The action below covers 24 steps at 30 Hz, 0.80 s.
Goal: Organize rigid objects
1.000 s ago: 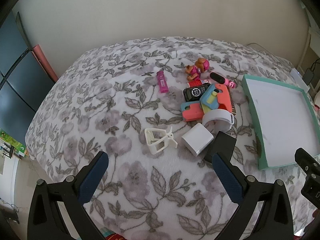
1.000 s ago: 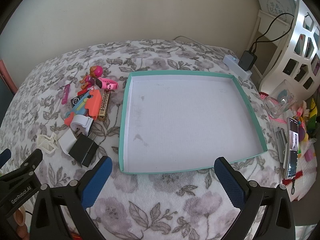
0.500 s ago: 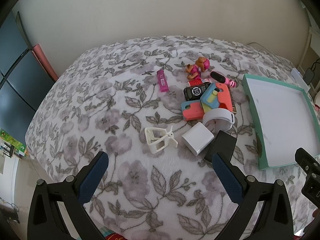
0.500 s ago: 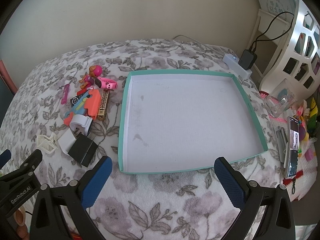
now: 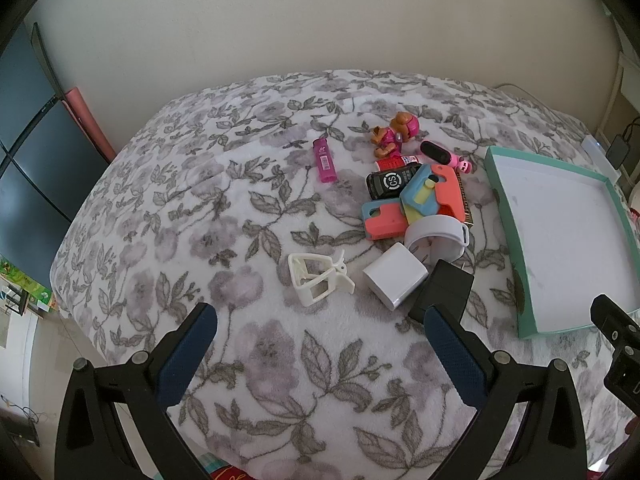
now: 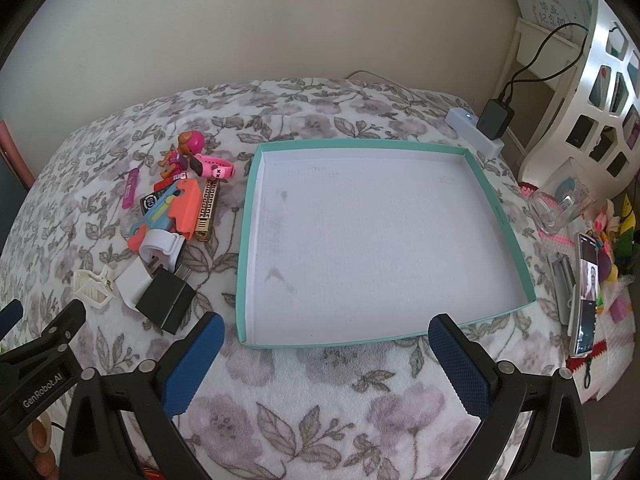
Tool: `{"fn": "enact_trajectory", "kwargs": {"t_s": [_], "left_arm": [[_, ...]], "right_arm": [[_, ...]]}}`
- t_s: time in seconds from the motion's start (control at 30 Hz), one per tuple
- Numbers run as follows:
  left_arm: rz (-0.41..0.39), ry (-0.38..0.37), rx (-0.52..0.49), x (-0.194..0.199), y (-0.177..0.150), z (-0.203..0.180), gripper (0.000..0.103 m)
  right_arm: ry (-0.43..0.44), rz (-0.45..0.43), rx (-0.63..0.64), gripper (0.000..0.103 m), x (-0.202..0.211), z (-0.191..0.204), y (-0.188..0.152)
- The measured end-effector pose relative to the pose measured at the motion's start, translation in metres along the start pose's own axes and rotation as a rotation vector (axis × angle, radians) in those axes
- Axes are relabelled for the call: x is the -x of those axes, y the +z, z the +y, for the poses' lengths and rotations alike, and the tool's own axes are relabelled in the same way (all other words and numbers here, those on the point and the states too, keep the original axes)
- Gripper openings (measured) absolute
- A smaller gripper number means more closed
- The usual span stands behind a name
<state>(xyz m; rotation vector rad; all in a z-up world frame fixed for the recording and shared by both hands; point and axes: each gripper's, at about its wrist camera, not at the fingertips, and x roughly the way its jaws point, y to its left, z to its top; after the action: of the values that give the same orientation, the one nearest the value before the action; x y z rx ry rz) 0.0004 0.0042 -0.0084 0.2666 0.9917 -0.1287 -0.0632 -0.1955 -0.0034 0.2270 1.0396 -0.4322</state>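
Left gripper (image 5: 320, 340) and right gripper (image 6: 326, 344): jaws apart, empty, hovering above bedspread. Clutter pile (image 5: 416, 204) beside empty teal tray (image 6: 500, 216), likely sorting destination; nothing placed yet.

This is a home bedroom. A floral fleece blanket (image 5: 248, 208) covers a bed that fills the middle of both views, against a plain cream wall (image 5: 320, 20). At the right edge of the right wrist view stand a white cut-out headboard (image 6: 600, 80) and a plugged-in charger (image 6: 496, 118).
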Motion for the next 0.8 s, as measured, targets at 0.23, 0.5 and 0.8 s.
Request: {"fn": "enact_trajectory", "kwargs": {"t_s": [0.23, 0.5, 0.8], "left_arm": [[0.014, -0.021, 0.005, -0.004, 0.002, 0.001, 0.103], [0.037, -0.034, 0.015, -0.010, 0.029, 0.010, 0.103], [0.117, -0.012, 0.042, -0.047, 0.050, 0.031, 0.103]], "right_arm": [[0.000, 0.000, 0.003, 0.103, -0.001, 0.000, 0.000], [0.066, -0.016, 0.018, 0.103, 0.009, 0.012, 0.024], [0.128, 0.043, -0.004, 0.103, -0.003, 0.045, 0.058]]}}
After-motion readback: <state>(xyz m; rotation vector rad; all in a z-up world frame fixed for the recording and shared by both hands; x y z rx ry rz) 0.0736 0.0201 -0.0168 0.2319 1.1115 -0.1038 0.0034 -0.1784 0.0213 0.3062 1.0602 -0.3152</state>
